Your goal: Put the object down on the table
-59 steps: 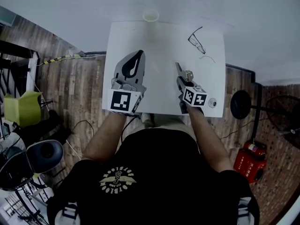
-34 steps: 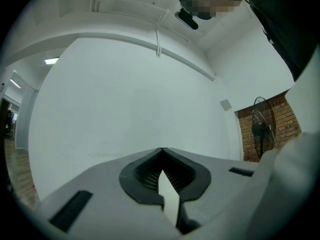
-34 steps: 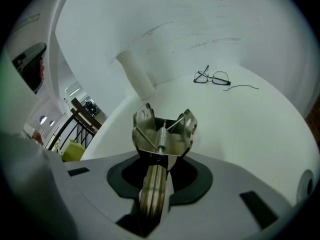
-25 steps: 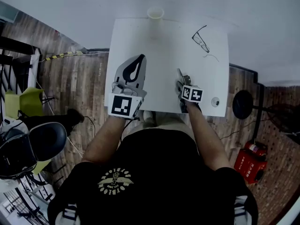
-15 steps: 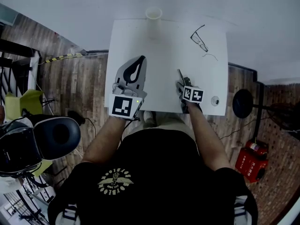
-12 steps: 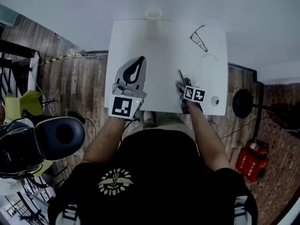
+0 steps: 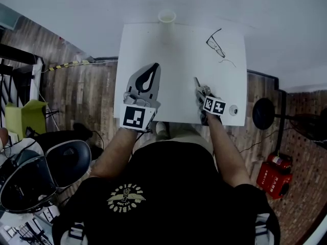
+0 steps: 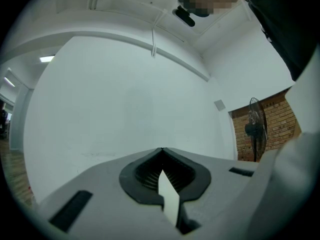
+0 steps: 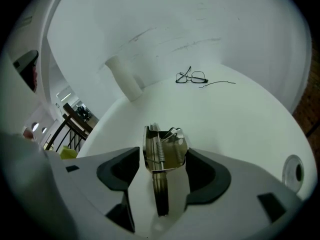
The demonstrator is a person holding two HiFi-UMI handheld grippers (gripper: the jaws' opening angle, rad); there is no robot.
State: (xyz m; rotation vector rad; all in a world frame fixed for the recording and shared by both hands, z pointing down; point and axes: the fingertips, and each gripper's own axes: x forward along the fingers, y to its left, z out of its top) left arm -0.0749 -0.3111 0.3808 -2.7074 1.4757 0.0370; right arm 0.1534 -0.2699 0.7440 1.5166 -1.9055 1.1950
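the metal tool (image 9: 162, 151), a steel piece with two springs, lies on the white surface (image 9: 240, 119) near its front edge, right of the middle. it sits between the jaws of the right gripper (image 9: 161, 159). those jaws stand wide apart and have just been opening. there is a clear gap between the tool and the left pad, and the right pad is close beside the tool but does not press on it. a couple of seconds ago the same jaws held the tool tight and farther in over the surface. in the head view the tool (image 7: 197, 82) now pokes out just ahead of the right gripper (image 7: 204, 95), which has drawn back toward the front edge.

the left gripper (image 7: 153, 66) hovers over the left part of the surface (image 7: 179, 50) much where it was before. its jaws are closed tip to tip on nothing, as the left gripper view (image 8: 161, 150) shows.

at the far edge stands a white cup (image 7: 165, 18) (image 9: 124, 78). glasses (image 7: 214, 41) (image 9: 191, 77) lie at the far right with a thin wire (image 7: 227, 62) (image 9: 217, 83) just beside them. both are well apart from the tool. a small round thing (image 7: 233, 109) (image 9: 292, 171) sits at the near right corner.
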